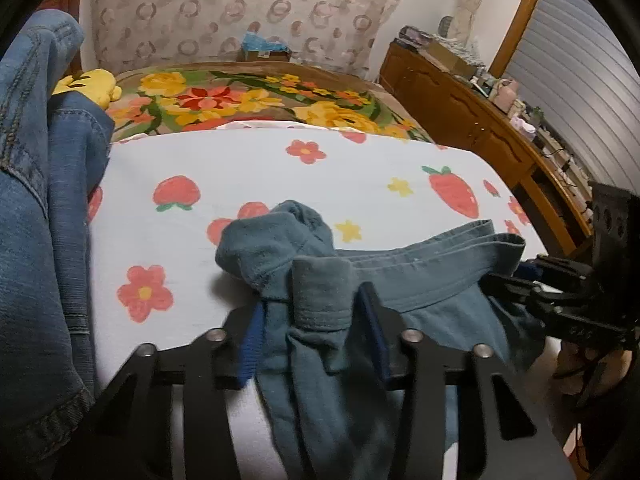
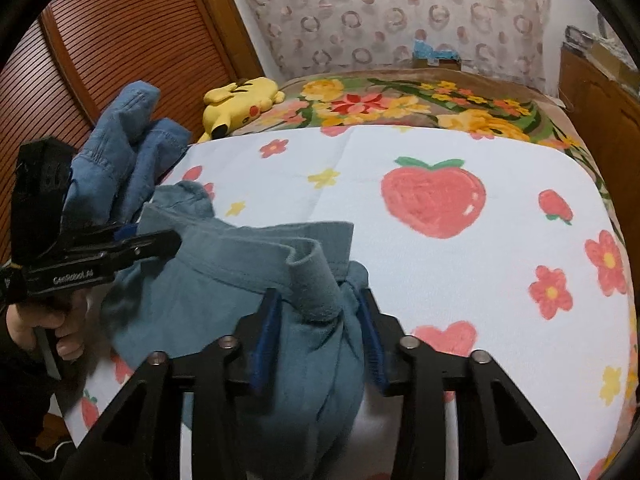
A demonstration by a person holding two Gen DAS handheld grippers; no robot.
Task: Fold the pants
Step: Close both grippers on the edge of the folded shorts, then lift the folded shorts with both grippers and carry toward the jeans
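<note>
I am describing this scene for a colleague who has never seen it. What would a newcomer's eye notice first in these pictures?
First, the teal pants, bunched at the near edge of the bed and pinched at the waistband by both the left gripper and the right gripper. Next, the white sheet under them, printed with red strawberries and flowers. Last, the yellow plush toy lying at the far left, beside the blue jeans.

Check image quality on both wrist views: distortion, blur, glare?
Left wrist: strong fisheye bowing with black corner vignette; soft focus on the teal cotton pants near the left gripper. Right wrist: same bowing; right gripper foreground slightly soft. No glare either view.
</note>
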